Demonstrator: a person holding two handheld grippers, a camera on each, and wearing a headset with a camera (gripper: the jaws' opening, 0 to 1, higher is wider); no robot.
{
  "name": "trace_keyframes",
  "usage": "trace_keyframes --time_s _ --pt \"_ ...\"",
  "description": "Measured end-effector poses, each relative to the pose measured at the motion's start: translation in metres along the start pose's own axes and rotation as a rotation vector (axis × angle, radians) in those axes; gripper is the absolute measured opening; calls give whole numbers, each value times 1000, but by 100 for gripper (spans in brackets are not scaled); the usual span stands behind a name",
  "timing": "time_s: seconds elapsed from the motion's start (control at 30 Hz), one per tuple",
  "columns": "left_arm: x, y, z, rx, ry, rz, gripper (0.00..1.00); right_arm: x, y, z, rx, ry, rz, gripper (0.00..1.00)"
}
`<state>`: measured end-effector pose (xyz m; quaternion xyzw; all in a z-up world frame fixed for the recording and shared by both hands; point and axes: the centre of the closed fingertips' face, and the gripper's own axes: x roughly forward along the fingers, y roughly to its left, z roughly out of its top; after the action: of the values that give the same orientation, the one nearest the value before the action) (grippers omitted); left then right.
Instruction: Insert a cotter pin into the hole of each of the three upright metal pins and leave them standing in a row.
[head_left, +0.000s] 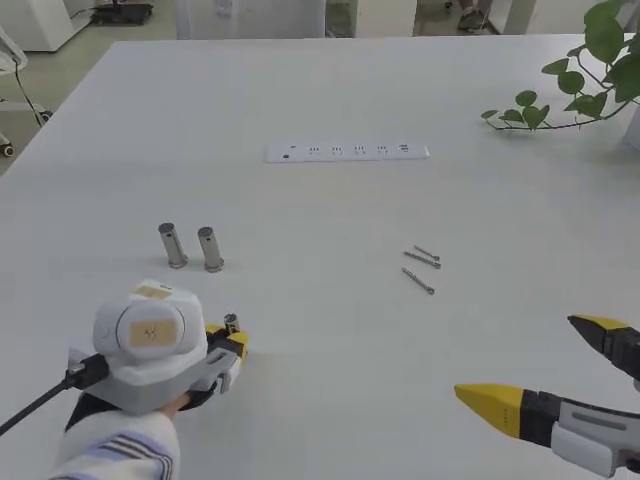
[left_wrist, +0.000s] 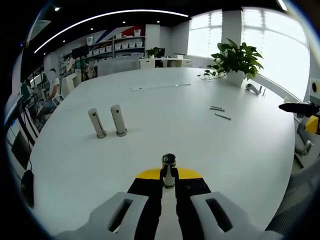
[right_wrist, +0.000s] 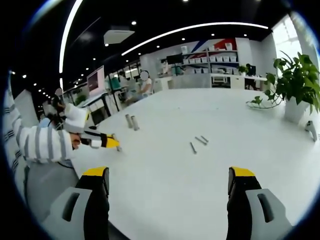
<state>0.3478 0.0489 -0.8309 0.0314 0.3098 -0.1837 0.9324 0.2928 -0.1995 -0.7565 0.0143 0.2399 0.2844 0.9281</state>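
White table (head_left: 320, 100): three cotter pins (head_left: 421, 260), two metal pins (head_left: 173, 245); left claw (left_wrist: 168, 181) grips third (left_wrist: 168, 165), right claw (right_wrist: 169, 175) gapes.

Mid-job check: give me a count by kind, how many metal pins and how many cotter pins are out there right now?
Metal pins: 3, two standing free, one in the left gripper.
Cotter pins: 3, lying loose.
Total: 6.

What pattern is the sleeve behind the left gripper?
Grey-and-white stripes; the sleeve shows best in the right gripper view.
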Motion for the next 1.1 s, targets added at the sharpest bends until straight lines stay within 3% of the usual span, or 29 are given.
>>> trace_keyframes --time_s 0.2,0.7,1.1 --pt "0 -5 -1 4 -4 -2 7 1 1 0 -2 2 3 100" --pt "1 -5 -9 -17 -12 11 7 1 0 -5 1 16 7 100" --pt "0 -8 -9 13 -21 9 7 3 -1 -4 -1 12 11 100"
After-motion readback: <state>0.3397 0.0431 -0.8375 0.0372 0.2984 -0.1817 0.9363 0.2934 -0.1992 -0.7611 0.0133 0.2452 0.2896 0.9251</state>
